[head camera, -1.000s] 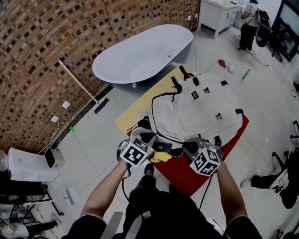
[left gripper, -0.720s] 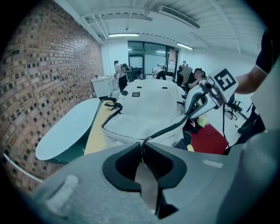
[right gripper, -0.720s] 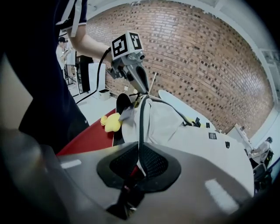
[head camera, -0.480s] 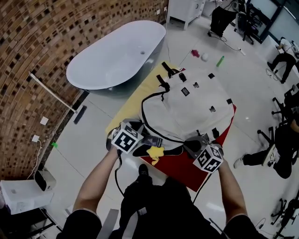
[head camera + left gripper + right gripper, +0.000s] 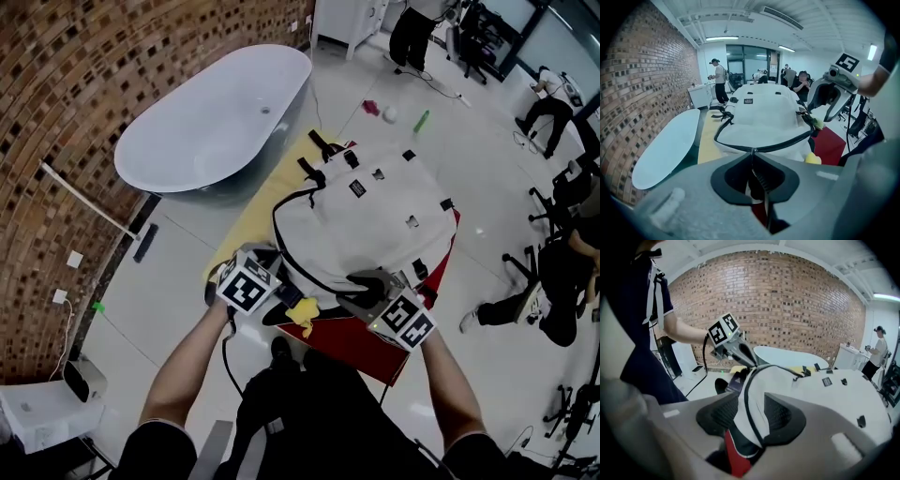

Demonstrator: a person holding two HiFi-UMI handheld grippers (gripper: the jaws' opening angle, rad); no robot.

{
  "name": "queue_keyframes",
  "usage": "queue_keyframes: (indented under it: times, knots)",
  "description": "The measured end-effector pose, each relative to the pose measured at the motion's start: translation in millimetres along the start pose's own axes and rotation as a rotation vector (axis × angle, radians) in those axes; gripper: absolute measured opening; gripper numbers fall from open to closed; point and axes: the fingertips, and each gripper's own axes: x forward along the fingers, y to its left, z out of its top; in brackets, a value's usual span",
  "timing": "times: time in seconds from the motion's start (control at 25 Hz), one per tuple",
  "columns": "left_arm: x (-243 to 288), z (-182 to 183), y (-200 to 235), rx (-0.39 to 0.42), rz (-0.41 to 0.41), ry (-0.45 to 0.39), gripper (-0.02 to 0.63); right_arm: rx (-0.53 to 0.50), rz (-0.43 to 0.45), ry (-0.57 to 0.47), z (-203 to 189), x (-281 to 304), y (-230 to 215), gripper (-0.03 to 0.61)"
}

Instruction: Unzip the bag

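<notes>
The bag (image 5: 366, 211) lies flat on the worktop (image 5: 361, 345), its zip (image 5: 783, 145) along the near edge, I'd guess for easy pulling. My left tongs (image 5: 752, 152) are closing, pinched on that zip. My right tongs (image 5: 749, 416), at the bag's near-right corner, are opening around a fabric fold.

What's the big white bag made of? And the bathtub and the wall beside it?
The bag looks like soft woven cloth, maybe nylon or canvas. It is matte white, and it sags and wrinkles. The bathtub looks hard, smooth and glossy, so acrylic or enamel, though I can't tell which. Its pale inside shines. The wall is rough brick, red-brown blocks with lighter mortar lines between them.
</notes>
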Motion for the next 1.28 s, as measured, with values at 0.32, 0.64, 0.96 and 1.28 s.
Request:
queue_keyframes:
  times: [0.32, 0.64, 0.96, 1.28]
  knots:
    - [-5, 2, -5, 0.007, 0.033, 0.066, 0.020, 0.149, 0.151, 0.081, 33, 108, 1, 0.143]
    - [3, 4, 18, 0.036, 0.059, 0.088, 0.026, 0.146, 0.179, 0.085, 27, 105, -3, 0.054]
    - [30, 0, 56, 0.124, -0.096, 0.090, 0.031, 0.234, 0.148, 0.110, 17, 100, -2, 0.052]
    - [33, 18, 70, 0.152, -0.264, 0.075, 0.028, 0.261, 0.075, 0.110, 26, 84, -5, 0.051]
